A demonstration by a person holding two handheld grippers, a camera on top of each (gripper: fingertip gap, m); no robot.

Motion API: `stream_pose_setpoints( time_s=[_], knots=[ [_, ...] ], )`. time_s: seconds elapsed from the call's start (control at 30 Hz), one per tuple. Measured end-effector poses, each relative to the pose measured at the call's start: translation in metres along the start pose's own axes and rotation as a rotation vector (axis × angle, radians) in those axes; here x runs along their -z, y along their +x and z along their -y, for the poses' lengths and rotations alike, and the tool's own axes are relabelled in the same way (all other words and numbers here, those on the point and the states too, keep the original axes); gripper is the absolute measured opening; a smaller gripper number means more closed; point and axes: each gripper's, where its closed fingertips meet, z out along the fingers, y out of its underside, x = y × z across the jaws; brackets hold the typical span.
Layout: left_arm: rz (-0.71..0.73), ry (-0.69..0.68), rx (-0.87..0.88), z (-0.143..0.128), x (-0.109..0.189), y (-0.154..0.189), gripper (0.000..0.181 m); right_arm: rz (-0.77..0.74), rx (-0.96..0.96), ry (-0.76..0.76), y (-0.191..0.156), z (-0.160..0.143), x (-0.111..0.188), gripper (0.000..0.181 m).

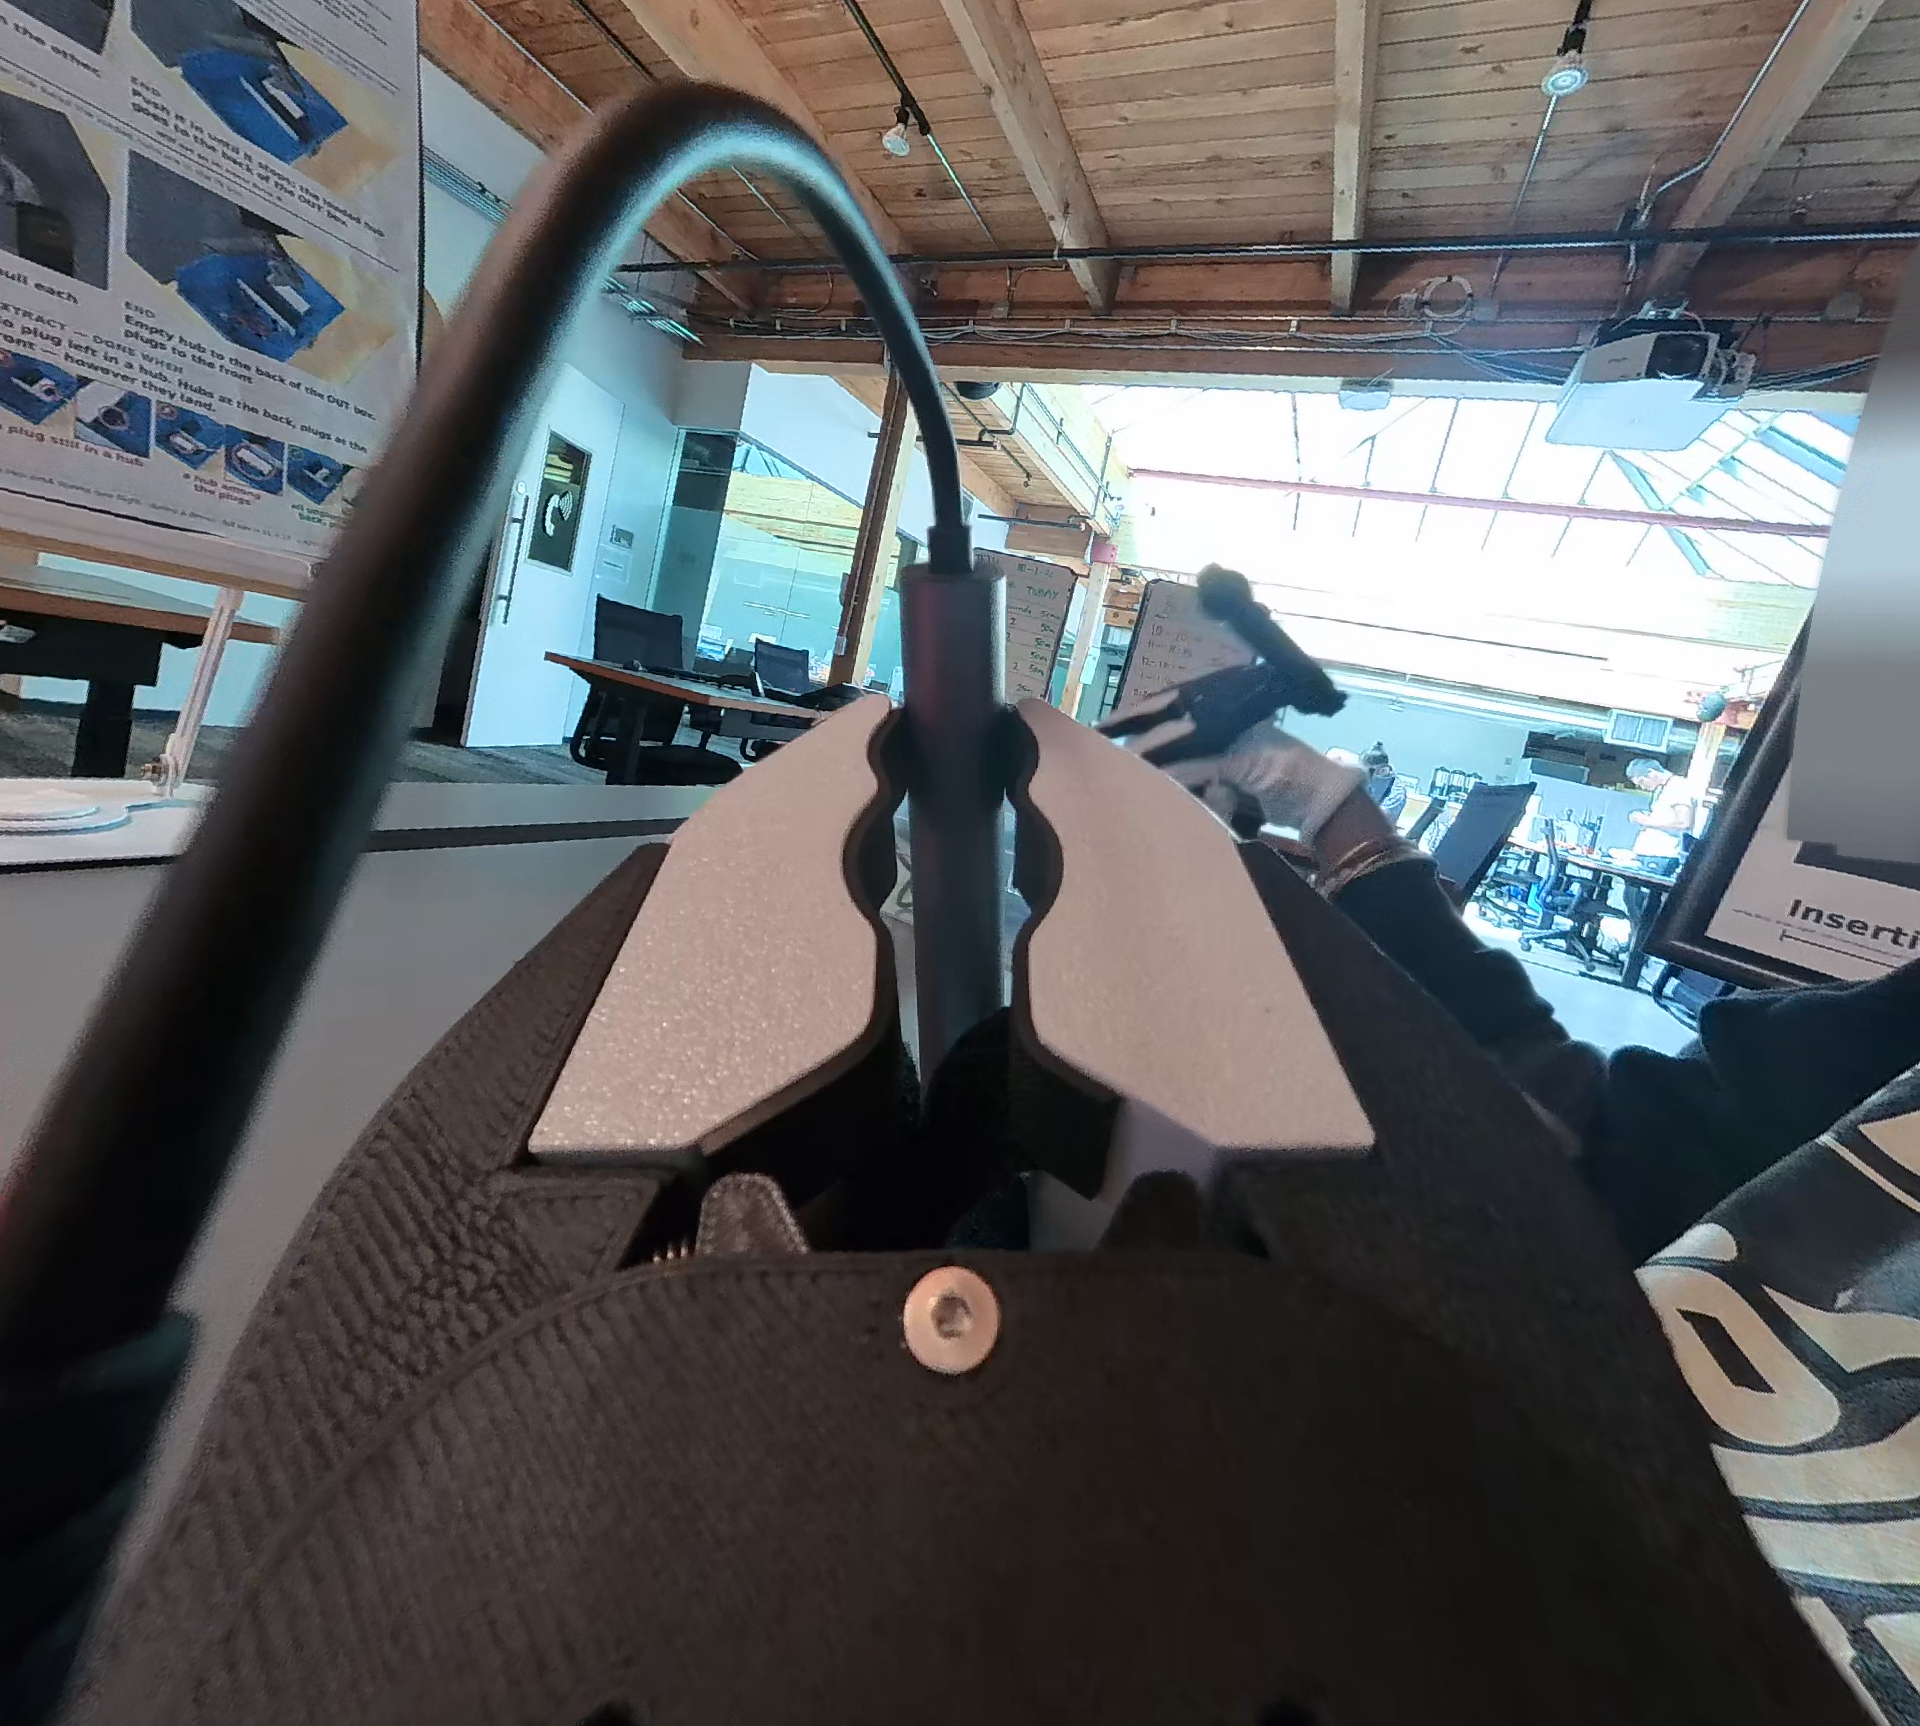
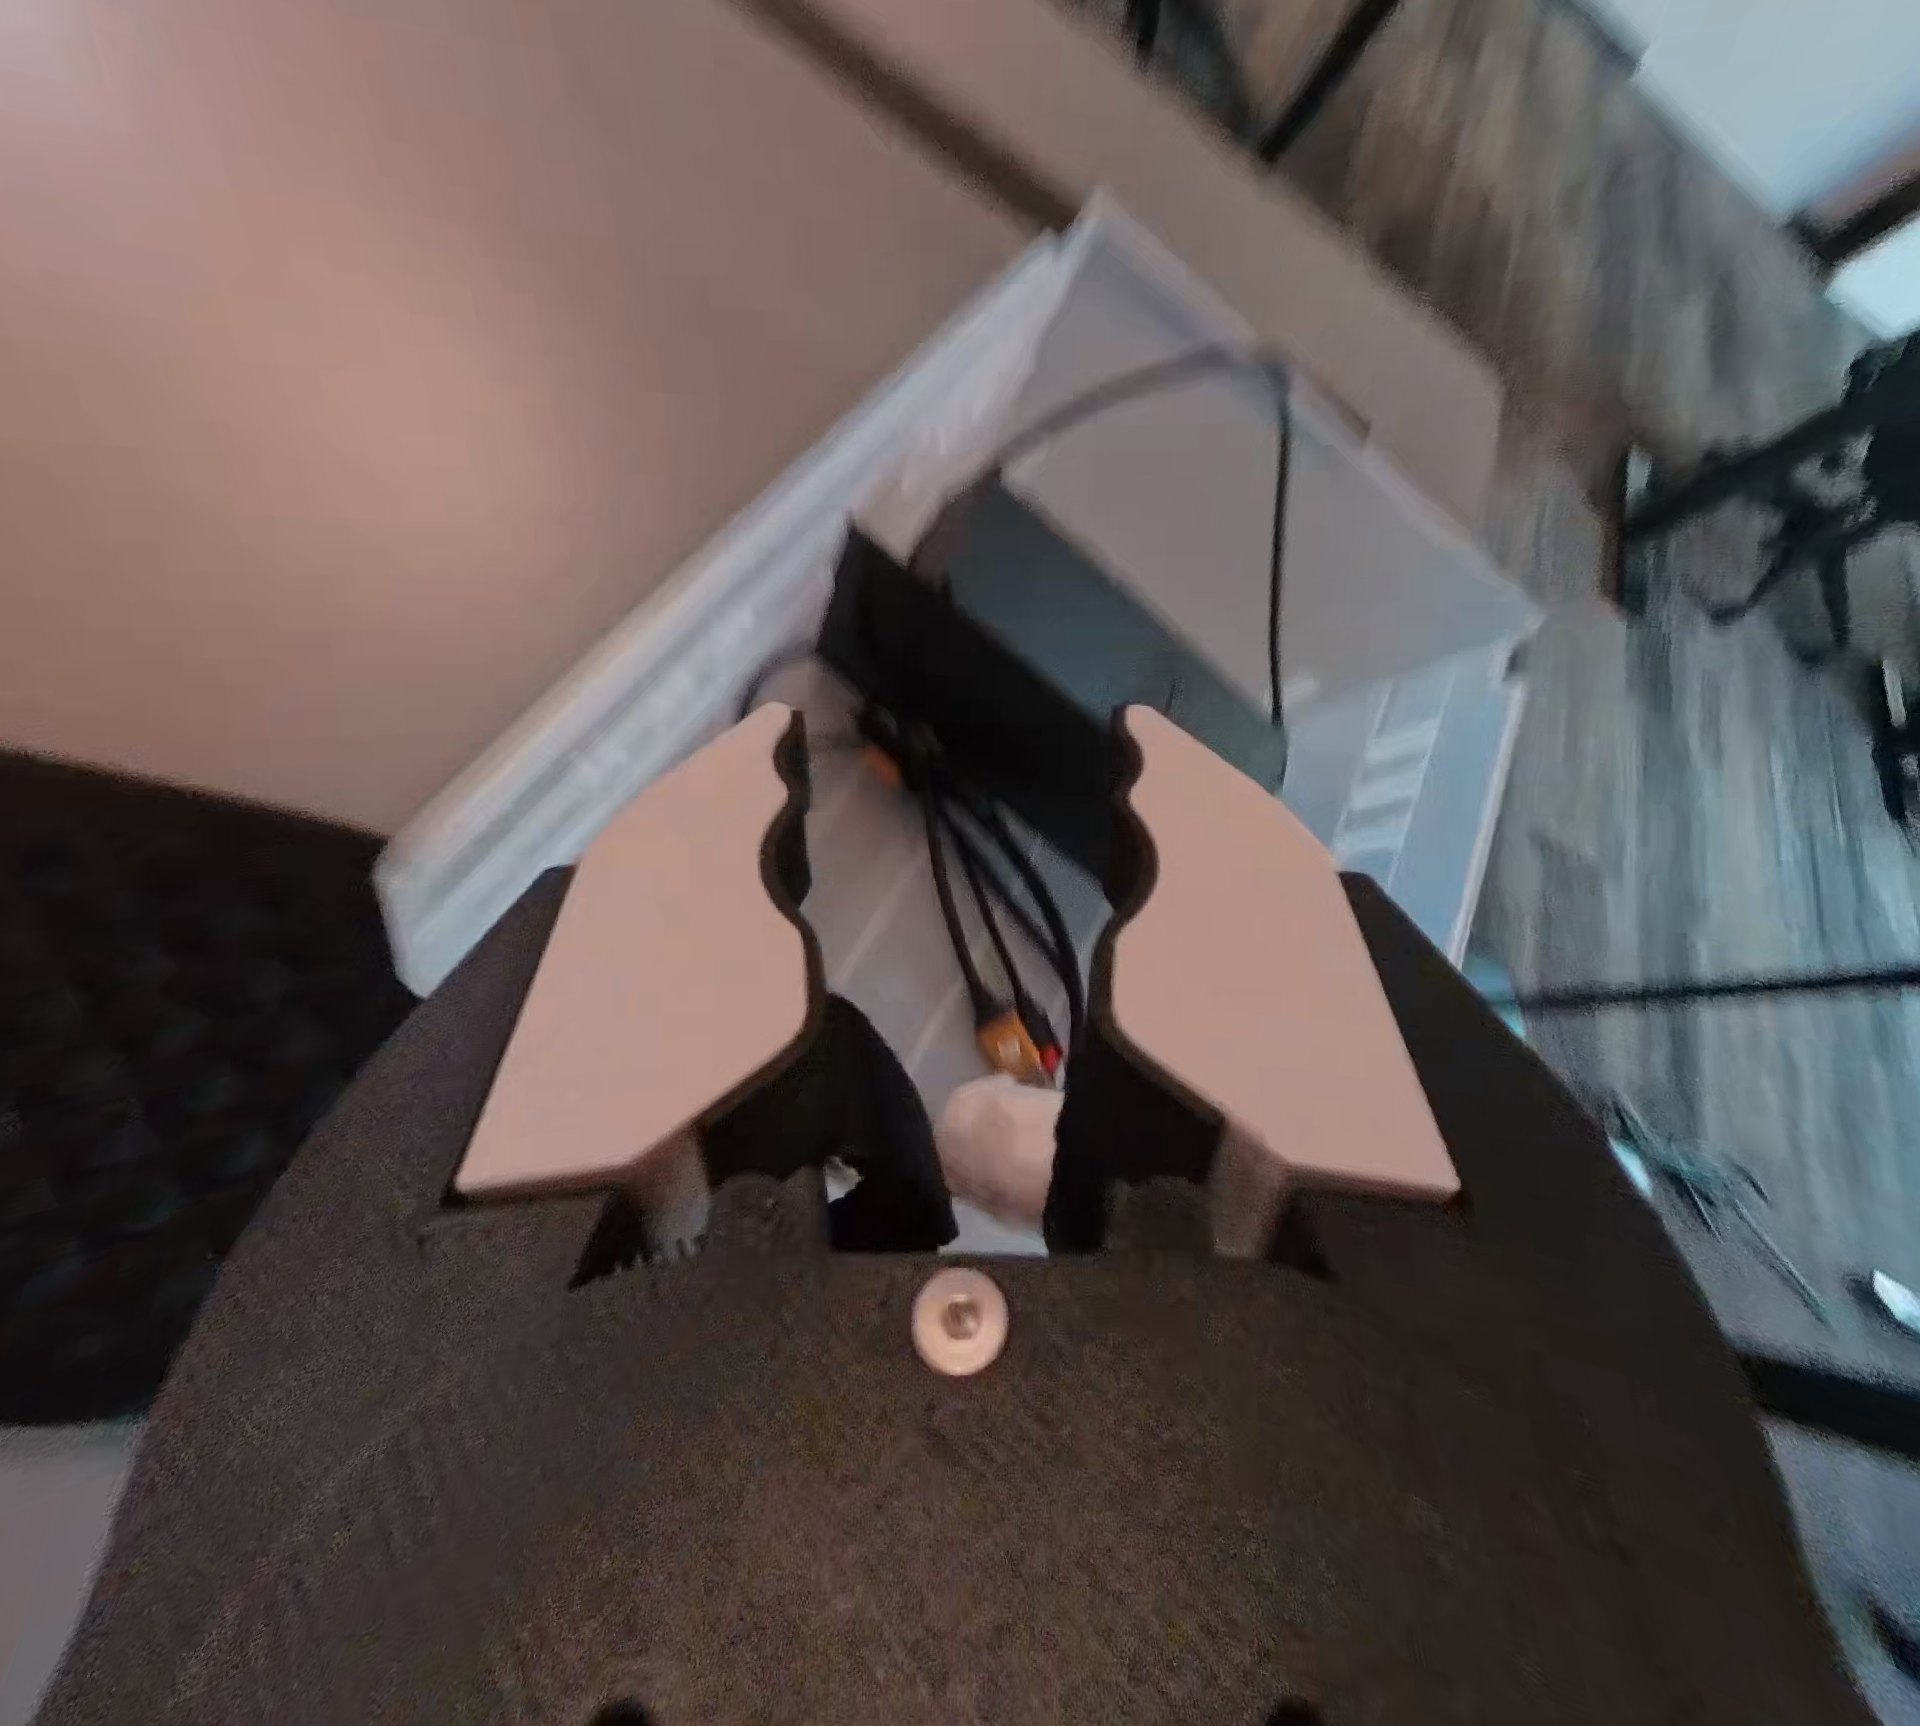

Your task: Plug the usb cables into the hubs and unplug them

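Holding a grey hub (image 1: 951, 793) in my left tongs (image 1: 951, 720), I kept the right tongs (image 2: 961, 731) wide and empty above a clear bin (image 2: 727, 637). A black hub (image 2: 977, 700) there looked already plugged with cables (image 2: 997, 928), so I judged mine was yet to do.

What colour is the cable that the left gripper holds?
Black, on a dark grey hub clamped in the left gripper; the cable shows best in the left wrist view.

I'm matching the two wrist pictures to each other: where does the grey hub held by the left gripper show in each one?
Left wrist view: the grey hub stands upright at centre, clamped in the left gripper, its cable arching left.
Right wrist view: not in it.
Shared landmark: the right gripper, seen far right of centre in the left wrist view.
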Motion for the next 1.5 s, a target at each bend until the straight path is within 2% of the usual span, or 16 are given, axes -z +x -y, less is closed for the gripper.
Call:
stream_pose_setpoints(
  time_s=[0.1,0.2,0.23,0.3,0.5,0.57,0.63,0.7,0.8,0.87,0.97,1.07,1.17,1.23,1.37,1.5],
  knots=[
    [-0.014,-0.006,-0.01,-0.001,-0.001,0.003,0.017,-0.021,-0.064,0.464,-0.004,0.077,0.05,0.072],
    [-0.047,-0.027,-0.025,-0.004,-0.004,0.009,0.017,0.043,-0.14,1.046,-0.023,0.142,0.127,0.097],
    [-0.067,-0.035,-0.032,-0.005,-0.005,0.012,0.017,0.072,-0.183,1.187,-0.029,0.154,0.149,0.106],
    [-0.113,-0.056,-0.052,-0.008,-0.007,0.021,0.017,0.18,-0.225,1.328,-0.049,0.17,0.176,0.119],
    [-0.269,-0.157,-0.116,-0.026,-0.014,0.05,0.017,0.515,0.062,1.235,-0.171,0.194,0.179,0.12],
    [-0.325,-0.205,-0.142,-0.034,-0.015,0.06,0.017,0.64,0.195,1.162,-0.22,0.192,0.173,0.102],
    [-0.37,-0.253,-0.171,-0.043,-0.015,0.068,0.017,0.793,0.331,1.089,-0.27,0.181,0.168,0.061],
    [-0.398,-0.294,-0.197,-0.051,-0.015,0.074,0.017,0.985,0.387,1.001,-0.313,0.168,0.166,0.039],
    [-0.422,-0.336,-0.238,-0.059,-0.015,0.078,0.017,1.211,0.401,0.746,-0.356,0.147,0.153,0.031],
    [-0.447,-0.347,-0.247,-0.061,-0.014,0.083,0.017,1.176,0.413,0.68,-0.369,0.142,0.133,0.029],
    [-0.456,-0.365,-0.25,-0.065,-0.014,0.084,0.017,1.172,0.397,0.629,-0.377,0.14,0.119,0.028],
    [-0.476,-0.377,-0.257,-0.067,-0.013,0.087,0.017,1.2,0.382,0.638,-0.378,0.14,0.118,0.008],
    [-0.447,-0.393,-0.268,-0.071,-0.016,0.084,0.017,1.146,0.431,0.622,-0.372,0.137,0.112,0.006],
    [-0.418,-0.335,-0.274,-0.063,-0.018,0.081,0.022,1.102,0.428,0.667,-0.363,0.143,0.114,0.006],
    [-0.207,-0.162,-0.227,-0.031,-0.021,0.048,0.035,0.927,0.327,0.804,-0.311,0.168,0.122,0.006],
    [-0.085,0.095,-0.089,0.012,-0.007,0.022,0.046,0.597,0.236,0.923,-0.226,0.182,0.13,0.006]
  ],
)
